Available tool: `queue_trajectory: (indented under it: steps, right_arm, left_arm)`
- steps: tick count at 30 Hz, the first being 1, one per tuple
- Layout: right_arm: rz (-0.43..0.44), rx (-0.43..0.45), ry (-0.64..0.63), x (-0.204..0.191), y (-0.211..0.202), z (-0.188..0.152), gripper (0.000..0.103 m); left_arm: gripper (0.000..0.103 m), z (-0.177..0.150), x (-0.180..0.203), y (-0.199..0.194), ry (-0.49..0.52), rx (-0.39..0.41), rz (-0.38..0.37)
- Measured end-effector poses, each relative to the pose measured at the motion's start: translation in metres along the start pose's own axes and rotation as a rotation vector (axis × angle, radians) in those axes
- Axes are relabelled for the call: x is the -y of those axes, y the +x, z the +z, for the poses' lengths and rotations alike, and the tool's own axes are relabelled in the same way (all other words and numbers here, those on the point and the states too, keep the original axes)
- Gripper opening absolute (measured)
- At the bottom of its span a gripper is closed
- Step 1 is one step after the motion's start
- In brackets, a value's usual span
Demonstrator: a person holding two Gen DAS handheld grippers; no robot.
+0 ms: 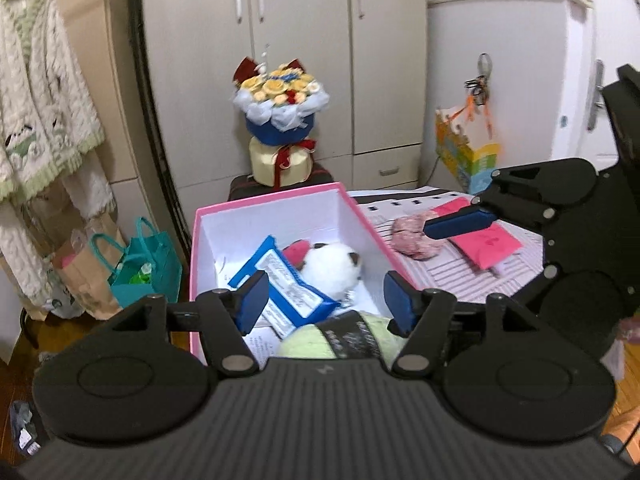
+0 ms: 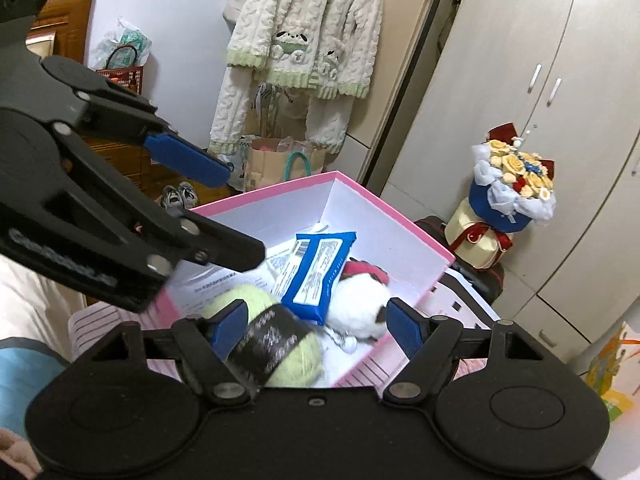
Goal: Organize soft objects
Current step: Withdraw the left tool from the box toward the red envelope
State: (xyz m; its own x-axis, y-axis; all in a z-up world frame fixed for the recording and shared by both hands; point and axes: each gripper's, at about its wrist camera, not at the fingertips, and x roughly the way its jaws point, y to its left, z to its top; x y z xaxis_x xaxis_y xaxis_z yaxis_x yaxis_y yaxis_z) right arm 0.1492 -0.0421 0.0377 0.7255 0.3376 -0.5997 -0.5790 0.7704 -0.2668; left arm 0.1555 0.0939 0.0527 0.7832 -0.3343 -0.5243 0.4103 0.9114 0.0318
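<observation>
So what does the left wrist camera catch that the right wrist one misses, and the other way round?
Only the left wrist view shows the fluffy pink knitted bundle and flat pink envelope on the striped cloth beside the box. Only the right wrist view shows the red woven basket on the wooden dresser. Both show the pink cardboard box holding the blue tissue pack, white plush toy and green yarn ball.

Even indoor light, soft shadows, slight blur, fisheye-bent edges.
</observation>
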Motion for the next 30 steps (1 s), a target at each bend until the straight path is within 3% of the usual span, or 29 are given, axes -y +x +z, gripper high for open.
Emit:
queue_trajectory:
  steps: [8, 14, 22, 30]
  right_arm:
    - [-0.014, 0.033, 0.039, 0.013, -0.054, -0.024, 0.080]
    - [-0.074, 0.050, 0.077, 0.028, -0.088, -0.058, 0.080]
    - [-0.175, 0.071, 0.190, 0.066, -0.122, -0.111, 0.080]
    - [-0.198, 0.095, 0.314, 0.118, -0.117, -0.159, 0.079]
  left_arm:
    - [0.067, -0.002, 0.031, -0.036, 0.042, 0.015, -0.075]
    - [0.068, -0.004, 0.062, -0.040, 0.060, -0.017, -0.212]
    - [0.068, -0.008, 0.114, -0.021, 0.106, 0.010, -0.302]
    - [0.068, -0.007, 0.150, 0.036, 0.027, -0.013, -0.404]
